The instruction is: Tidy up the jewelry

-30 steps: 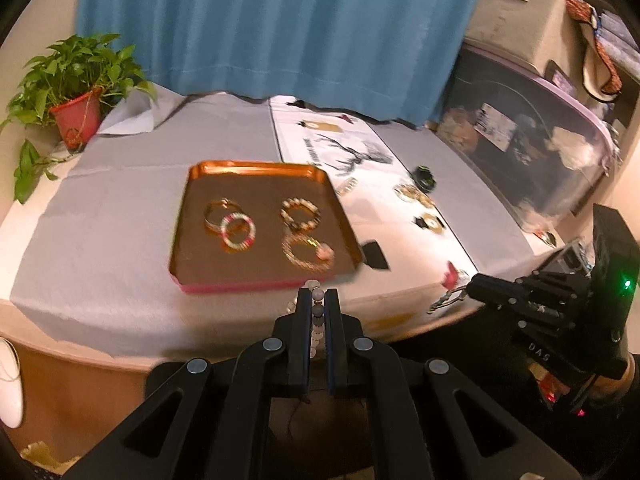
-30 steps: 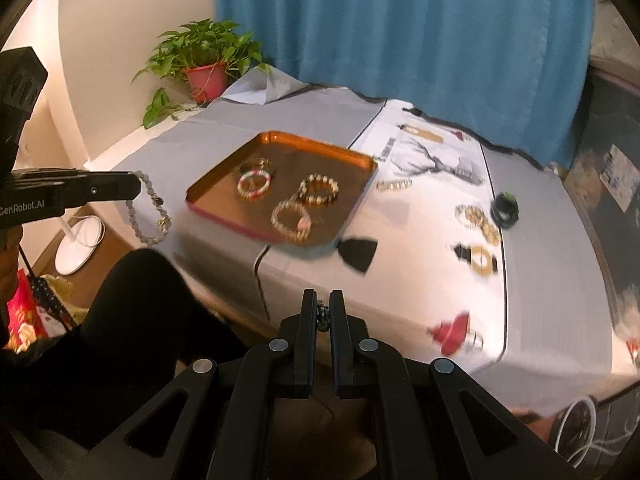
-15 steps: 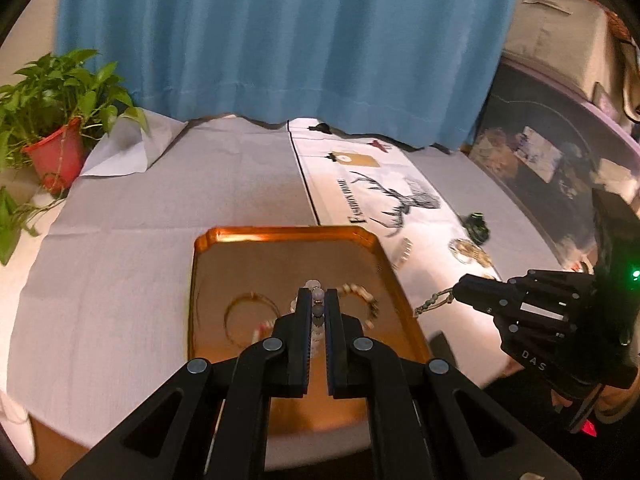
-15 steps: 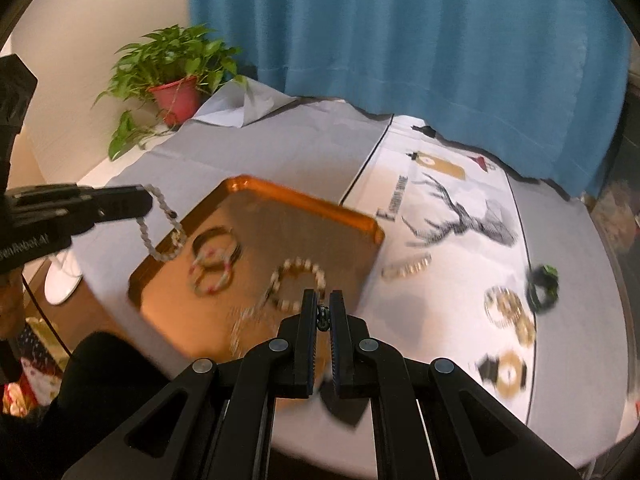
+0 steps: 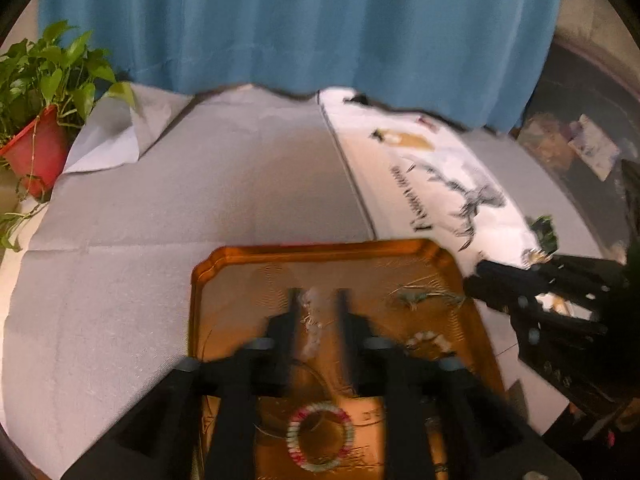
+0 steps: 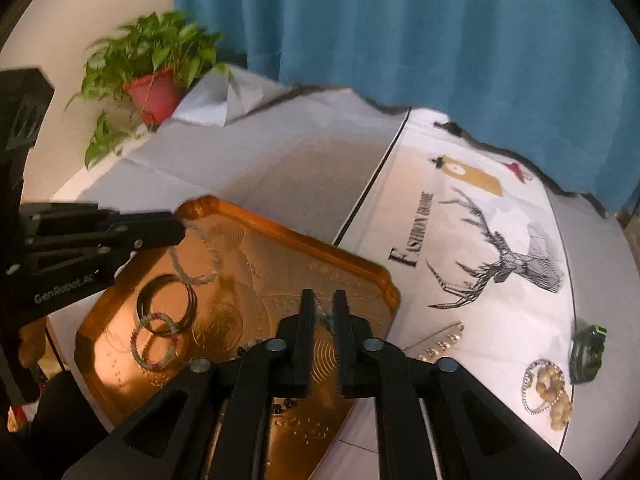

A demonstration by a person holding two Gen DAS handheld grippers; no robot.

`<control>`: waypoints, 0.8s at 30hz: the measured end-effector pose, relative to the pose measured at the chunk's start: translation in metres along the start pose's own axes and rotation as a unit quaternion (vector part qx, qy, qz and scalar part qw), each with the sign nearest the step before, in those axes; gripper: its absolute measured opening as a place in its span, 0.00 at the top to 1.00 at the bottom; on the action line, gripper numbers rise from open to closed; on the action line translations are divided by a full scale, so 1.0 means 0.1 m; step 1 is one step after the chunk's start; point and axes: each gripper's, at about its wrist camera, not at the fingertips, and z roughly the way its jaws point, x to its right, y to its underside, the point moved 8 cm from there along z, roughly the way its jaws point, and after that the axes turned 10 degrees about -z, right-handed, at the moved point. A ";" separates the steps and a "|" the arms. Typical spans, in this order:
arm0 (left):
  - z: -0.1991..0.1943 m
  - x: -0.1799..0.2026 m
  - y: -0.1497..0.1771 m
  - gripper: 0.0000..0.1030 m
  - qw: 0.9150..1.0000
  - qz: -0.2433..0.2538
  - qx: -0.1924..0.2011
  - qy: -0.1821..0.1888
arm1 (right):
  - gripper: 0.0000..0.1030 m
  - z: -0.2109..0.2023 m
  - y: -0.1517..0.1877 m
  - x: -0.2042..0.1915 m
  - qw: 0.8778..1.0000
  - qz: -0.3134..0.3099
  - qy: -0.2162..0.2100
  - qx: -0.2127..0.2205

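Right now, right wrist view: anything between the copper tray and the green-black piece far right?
Yes. Between the tray and the green-black piece, a gold bar clasp lies on the white deer-print cloth; otherwise bare cloth.

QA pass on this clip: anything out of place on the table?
Yes. Several pieces lie outside the copper-coloured metal tray, on the white deer-print cloth: a gold bar-shaped piece, a heap of cream beads and silver rings, and a dark green item.

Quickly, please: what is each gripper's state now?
Left gripper: open, jaws just opening; pale beaded bracelet loose between them.
Right gripper: open, jaws just opening; thin greenish chain between them.
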 end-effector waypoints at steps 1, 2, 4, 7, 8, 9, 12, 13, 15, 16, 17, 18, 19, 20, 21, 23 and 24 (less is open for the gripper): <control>0.02 -0.04 0.02 0.17 1.000 -0.006 -0.007 -0.018 | 0.50 0.04 0.03 0.00 1.000 -0.006 0.005 -0.014; 0.00 -0.08 0.03 0.05 1.000 -0.011 0.002 -0.025 | 0.27 0.04 0.07 0.00 1.000 -0.009 0.015 -0.019; -0.11 -0.08 0.08 0.05 0.999 -0.009 0.025 -0.022 | 0.23 -0.03 0.14 0.00 0.999 -0.012 0.033 -0.010; -0.26 -0.08 0.26 0.05 0.999 0.006 0.018 -0.046 | 0.23 -0.20 0.35 -0.09 1.000 -0.003 0.028 -0.014; -0.36 -0.08 0.38 0.05 0.998 0.007 0.019 -0.060 | 0.23 -0.30 0.43 -0.12 1.000 0.006 0.025 -0.013; -0.43 -0.07 0.47 0.05 0.997 0.005 0.017 -0.070 | 0.23 -0.41 0.51 -0.16 1.000 0.014 0.024 -0.012; -0.63 -0.03 0.79 0.05 0.997 -0.014 -0.003 -0.072 | 0.23 -0.77 0.75 -0.29 0.999 0.027 0.043 -0.007; -0.75 0.00 0.94 0.05 0.998 -0.024 -0.010 -0.066 | 0.23 -0.88 0.82 -0.33 0.998 0.030 0.050 -0.006; -0.93 0.03 1.11 0.05 0.997 -0.040 -0.007 -0.062 | 0.23 -1.14 0.98 -0.42 0.997 0.036 0.068 0.000; -1.06 0.05 1.22 0.05 0.997 -0.048 -0.002 -0.062 | 0.23 -1.23 1.04 -0.45 0.997 0.037 0.073 0.003; -1.15 0.07 1.29 0.05 0.997 -0.050 0.003 -0.060 | 0.23 -1.34 1.12 -0.50 0.996 0.036 0.080 0.009; -1.23 0.08 1.36 0.05 0.997 -0.049 0.008 -0.061 | 0.22 -1.44 1.19 -0.56 0.995 0.031 0.088 0.014; -1.30 0.08 1.42 0.05 0.996 -0.047 0.013 -0.069 | 0.22 -1.49 1.24 -0.60 0.995 0.027 0.096 0.014; -1.40 0.07 1.50 0.05 0.995 -0.046 0.018 -0.084 | 0.22 -1.56 1.31 -0.65 0.995 0.023 0.100 0.012; -1.45 0.08 1.54 0.05 0.995 -0.046 0.022 -0.089 | 0.22 -1.63 1.37 -0.71 0.995 0.021 0.097 0.014; -1.63 0.11 1.65 0.05 0.994 -0.045 0.034 -0.089 | 0.22 -1.76 1.43 -0.80 0.995 0.022 0.093 0.023; -1.68 0.12 1.68 0.05 0.994 -0.044 0.038 -0.090 | 0.22 -1.84 1.46 -0.85 0.995 0.021 0.092 0.029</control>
